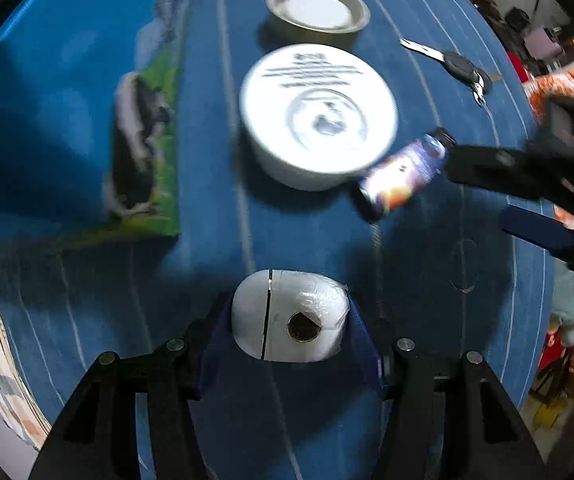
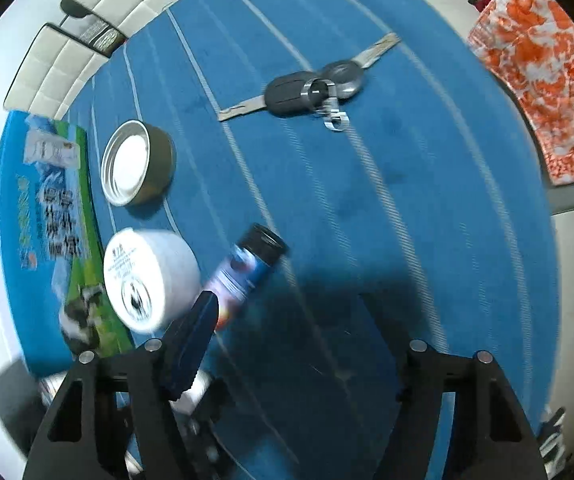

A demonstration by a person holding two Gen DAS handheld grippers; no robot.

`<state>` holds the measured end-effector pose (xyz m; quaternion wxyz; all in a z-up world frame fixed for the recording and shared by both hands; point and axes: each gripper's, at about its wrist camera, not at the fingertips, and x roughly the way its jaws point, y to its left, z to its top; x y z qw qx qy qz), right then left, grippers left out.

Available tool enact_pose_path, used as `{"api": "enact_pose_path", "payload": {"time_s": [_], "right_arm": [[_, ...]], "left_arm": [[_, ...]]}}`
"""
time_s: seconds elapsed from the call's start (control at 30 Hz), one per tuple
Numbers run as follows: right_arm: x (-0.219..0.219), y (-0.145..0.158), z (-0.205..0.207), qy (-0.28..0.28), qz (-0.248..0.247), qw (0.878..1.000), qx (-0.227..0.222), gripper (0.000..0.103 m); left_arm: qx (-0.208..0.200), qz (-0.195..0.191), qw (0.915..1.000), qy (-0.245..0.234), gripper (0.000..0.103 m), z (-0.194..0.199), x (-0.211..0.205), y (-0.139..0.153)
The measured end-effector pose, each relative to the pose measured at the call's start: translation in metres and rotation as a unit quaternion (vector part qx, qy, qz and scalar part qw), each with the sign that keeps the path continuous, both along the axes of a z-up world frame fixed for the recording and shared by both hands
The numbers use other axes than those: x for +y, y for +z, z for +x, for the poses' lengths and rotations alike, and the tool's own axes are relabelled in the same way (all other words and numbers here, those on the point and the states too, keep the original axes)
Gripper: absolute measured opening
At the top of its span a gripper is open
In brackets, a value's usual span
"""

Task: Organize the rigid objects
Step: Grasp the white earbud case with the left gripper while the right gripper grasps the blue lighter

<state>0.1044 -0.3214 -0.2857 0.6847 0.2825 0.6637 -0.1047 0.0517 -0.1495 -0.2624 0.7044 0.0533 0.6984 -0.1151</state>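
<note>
A blue cloth with thin white stripes (image 2: 367,208) covers the worktop. The left tool (image 1: 289,322) is clenched on a white plastic-wrapped roll (image 1: 291,320) at lower centre. Only the right wrist view shows the black car keys (image 2: 307,90) whole, upper centre. The right tool (image 2: 303,340) stands released; a blurred small dark bottle (image 2: 243,272) lies just beyond its left finger.

Light's even and bright from overhead on my feeds. I see motion blur smearing the small bottle (image 1: 405,172) and white tub (image 1: 319,116), glare blowing out the tub's lid. Soft dark shadows pool on the blue cloth (image 2: 367,200) beneath my grippers. Fisheye bends the stripes; corners go black.
</note>
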Motion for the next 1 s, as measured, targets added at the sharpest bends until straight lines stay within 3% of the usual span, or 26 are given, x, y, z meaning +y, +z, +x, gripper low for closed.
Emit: {"api": "enact_pose_path", "payload": {"time_s": [0.1,0.23,0.27,0.3,0.33,0.37,0.43,0.47,0.53,0.57,0.6,0.73,0.8,0.83,0.93,1.0], "right_arm": [[0.011,-0.013,0.011,-0.005,-0.013,1.0,0.012,0.066],[0.03,-0.008,0.015,0.032,-0.05,0.998,0.0,0.054],[0.034,-0.006,0.014,0.055,-0.057,0.997,0.007,0.048],[0.039,-0.004,0.011,0.08,-0.075,0.994,0.024,0.023],[0.041,-0.006,0.008,0.099,-0.091,0.99,0.045,0.012],[0.042,-0.014,-0.001,0.126,-0.095,0.985,0.07,0.01],[0.036,-0.011,-0.011,0.119,-0.079,0.987,0.071,0.01],[0.028,-0.008,-0.015,0.085,-0.022,0.994,0.058,0.01],[0.016,-0.002,-0.015,0.029,0.051,0.998,0.027,0.021],[0.014,0.003,-0.01,0.008,0.051,0.999,0.01,0.037],[0.013,0.006,-0.006,-0.001,0.042,0.999,-0.002,0.045],[0.021,-0.005,0.018,-0.031,0.023,0.999,-0.02,0.046],[0.032,-0.013,0.028,-0.027,-0.018,0.999,0.0,0.046],[0.043,-0.01,0.033,-0.004,-0.055,0.998,0.002,0.046],[0.065,-0.011,0.033,0.063,-0.098,0.993,0.027,0.045],[0.075,-0.01,0.028,0.101,-0.123,0.987,0.039,0.03]], "left_arm": [[-0.003,-0.004,0.9999,0.015,0.054,0.001,0.008,0.003],[-0.008,-0.004,0.9998,0.016,0.054,-0.003,0.008,0.006],[-0.009,-0.004,0.9998,0.015,0.054,-0.003,0.01,0.007],[-0.008,-0.004,0.9999,0.015,0.054,-0.005,0.009,0.008],[-0.007,-0.006,0.9998,0.015,0.054,-0.005,0.01,0.008],[-0.006,-0.007,0.9998,0.015,0.054,-0.007,0.01,0.009],[-0.002,-0.012,0.9998,0.014,0.054,-0.009,0.011,0.009],[0.001,-0.014,0.9998,0.014,0.054,-0.009,0.012,0.009],[0.006,-0.02,0.9996,0.02,0.054,-0.011,0.013,0.01],[0.009,-0.024,0.9994,0.025,0.054,-0.012,0.015,0.009],[0.01,-0.026,0.9992,0.029,0.054,-0.014,0.019,0.009],[0.007,-0.022,0.9989,0.041,0.054,-0.012,0.029,0.01],[0.002,-0.016,0.9989,0.045,0.054,-0.01,0.033,0.011],[0.002,-0.015,0.9989,0.044,0.054,-0.01,0.033,0.01],[-0.002,-0.009,0.9993,0.036,0.054,-0.014,0.03,0.01],[-0.003,-0.005,0.9996,0.027,0.054,-0.017,0.024,0.008]]}}
